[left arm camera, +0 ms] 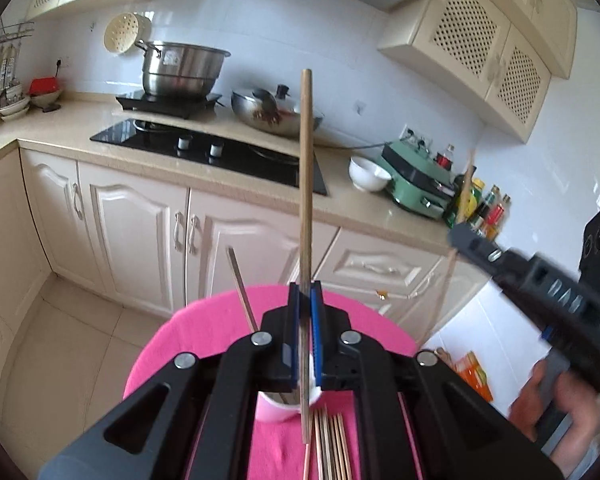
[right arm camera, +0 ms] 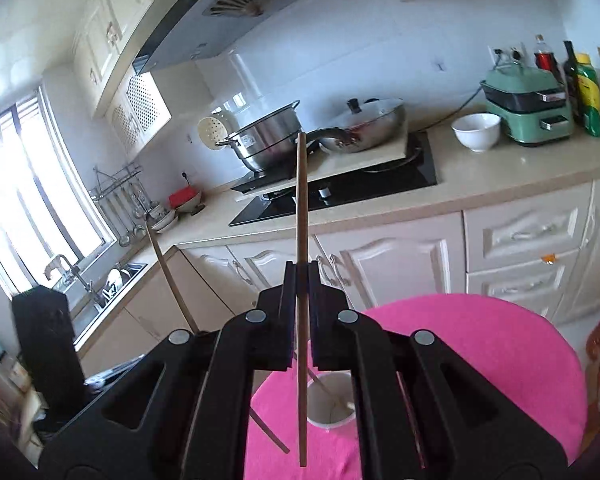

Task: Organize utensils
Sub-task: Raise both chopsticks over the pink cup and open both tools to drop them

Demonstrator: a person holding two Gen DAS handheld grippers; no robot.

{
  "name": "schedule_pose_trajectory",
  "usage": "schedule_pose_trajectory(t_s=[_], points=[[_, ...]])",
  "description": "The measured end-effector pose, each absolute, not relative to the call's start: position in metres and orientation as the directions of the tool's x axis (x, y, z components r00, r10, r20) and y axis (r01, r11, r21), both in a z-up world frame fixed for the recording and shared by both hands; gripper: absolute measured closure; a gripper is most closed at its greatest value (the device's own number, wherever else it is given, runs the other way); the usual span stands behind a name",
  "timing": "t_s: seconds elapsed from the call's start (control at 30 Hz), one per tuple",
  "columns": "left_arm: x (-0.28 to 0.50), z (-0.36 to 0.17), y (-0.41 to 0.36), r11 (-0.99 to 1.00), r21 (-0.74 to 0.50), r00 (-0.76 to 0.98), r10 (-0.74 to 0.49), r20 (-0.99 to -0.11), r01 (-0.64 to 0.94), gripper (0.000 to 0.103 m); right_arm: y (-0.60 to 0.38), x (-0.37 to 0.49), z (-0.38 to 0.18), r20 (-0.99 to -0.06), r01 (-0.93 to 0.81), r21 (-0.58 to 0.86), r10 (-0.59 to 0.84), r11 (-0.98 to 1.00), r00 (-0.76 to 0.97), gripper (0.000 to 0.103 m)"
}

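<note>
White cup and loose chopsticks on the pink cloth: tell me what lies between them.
Nothing: in the left wrist view the loose chopsticks start just below the white cup, with bare pink cloth between. The held chopstick crosses in front.

1. The left gripper (left arm camera: 305, 300) clamps a wooden chopstick (left arm camera: 306, 184) upright between its blue pads, above a round tabletop (left arm camera: 212, 332) draped in pink cloth.
2. Beneath it stands a white cup (left arm camera: 278, 410), with a bundle of thin wooden skewers (left arm camera: 332, 444) lying just beside it.
3. At right, blurred, the right gripper (left arm camera: 466, 240) pinches a second chopstick (left arm camera: 465, 192), a hand (left arm camera: 556, 404) behind it.
4. A kitchen counter (left arm camera: 80, 128) with pots fills the background.
</note>
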State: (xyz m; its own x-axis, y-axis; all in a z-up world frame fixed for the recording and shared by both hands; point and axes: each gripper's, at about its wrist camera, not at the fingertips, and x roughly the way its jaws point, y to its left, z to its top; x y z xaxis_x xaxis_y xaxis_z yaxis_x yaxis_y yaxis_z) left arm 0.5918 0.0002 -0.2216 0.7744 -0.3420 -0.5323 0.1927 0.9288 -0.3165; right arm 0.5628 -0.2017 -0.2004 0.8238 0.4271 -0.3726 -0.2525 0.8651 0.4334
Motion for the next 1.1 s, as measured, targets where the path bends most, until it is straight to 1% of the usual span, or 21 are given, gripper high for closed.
schedule_pose_trajectory(t_s=[0.2,0.47,0.67,0.83,1.0,1.1], points=[[0.616,-0.230,0.004,0.930,-0.332,0.804,-0.314,-0.504,0.155,0.098,-0.176,0.578,-0.227,-0.377,-0.240,0.372,0.382,0.897,0.843,0.097],[0.637,-0.266,-0.005,0.941,-0.310,0.809,-0.289,-0.511,0.140,0.098,-0.166,0.593,-0.252,-0.400,-0.205,0.342,0.339,0.917,0.852,0.097],[0.638,-0.291,-0.002,0.938,-0.324,0.802,-0.289,-0.523,0.127,0.098,-0.159,0.593,-0.265,-0.403,-0.210,0.301,0.323,0.930,0.856,0.097],[0.632,-0.303,-0.004,0.944,-0.303,0.799,-0.282,-0.532,0.131,0.098,-0.157,0.592,-0.270,-0.397,-0.215,0.286,0.319,0.934,0.861,0.097],[0.628,-0.311,-0.004,0.943,-0.310,0.791,-0.281,-0.544,0.122,0.098,-0.158,0.594,-0.268,-0.382,-0.220,0.278,0.317,0.935,0.868,0.097],[0.626,-0.314,-0.004,0.943,-0.309,0.785,-0.284,-0.550,0.125,0.098,-0.159,0.595,-0.269,-0.389,-0.219,0.280,0.319,0.935,0.864,0.097]])
